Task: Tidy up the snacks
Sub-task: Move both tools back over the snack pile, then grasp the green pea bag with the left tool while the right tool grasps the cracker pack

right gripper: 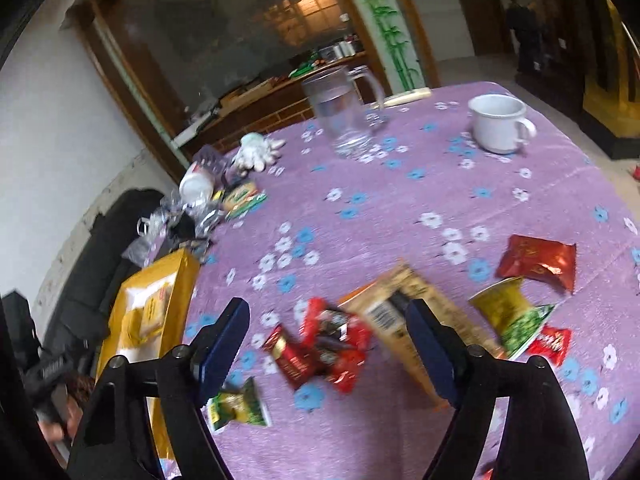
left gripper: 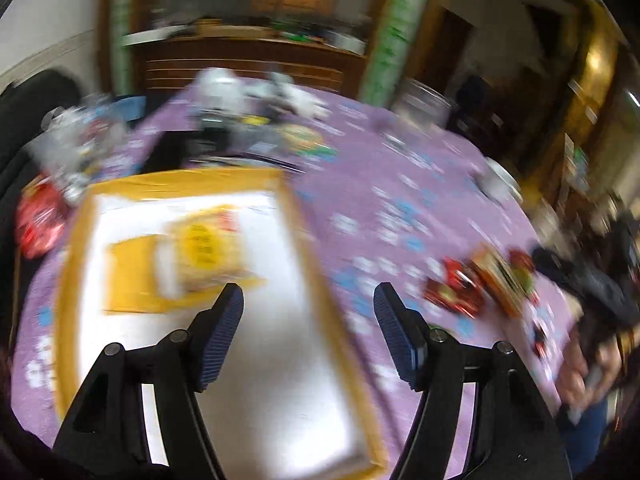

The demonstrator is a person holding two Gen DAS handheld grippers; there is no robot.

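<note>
A shallow yellow box point(left gripper: 304, 232) with a white inside lies on the purple flowered tablecloth; a yellow snack pack point(left gripper: 200, 252) lies in it. My left gripper point(left gripper: 308, 308) is open and empty above the box's right edge. My right gripper point(right gripper: 328, 328) is open and empty above a heap of red snack packets point(right gripper: 320, 344) and a tan packet point(right gripper: 396, 312). Green-yellow packets point(right gripper: 512, 312) point(right gripper: 236, 404) and a red packet point(right gripper: 536, 260) lie around. The box shows at the left in the right wrist view point(right gripper: 176, 292). The snack heap shows at the right in the left wrist view point(left gripper: 472, 280).
A glass mug point(right gripper: 344, 116) and a white cup point(right gripper: 500, 124) stand at the far side of the table point(right gripper: 400, 200). White gloves point(right gripper: 256, 152), a white bottle point(right gripper: 196, 184) and wrappers clutter the far left. A red packet point(left gripper: 40, 220) lies left of the box.
</note>
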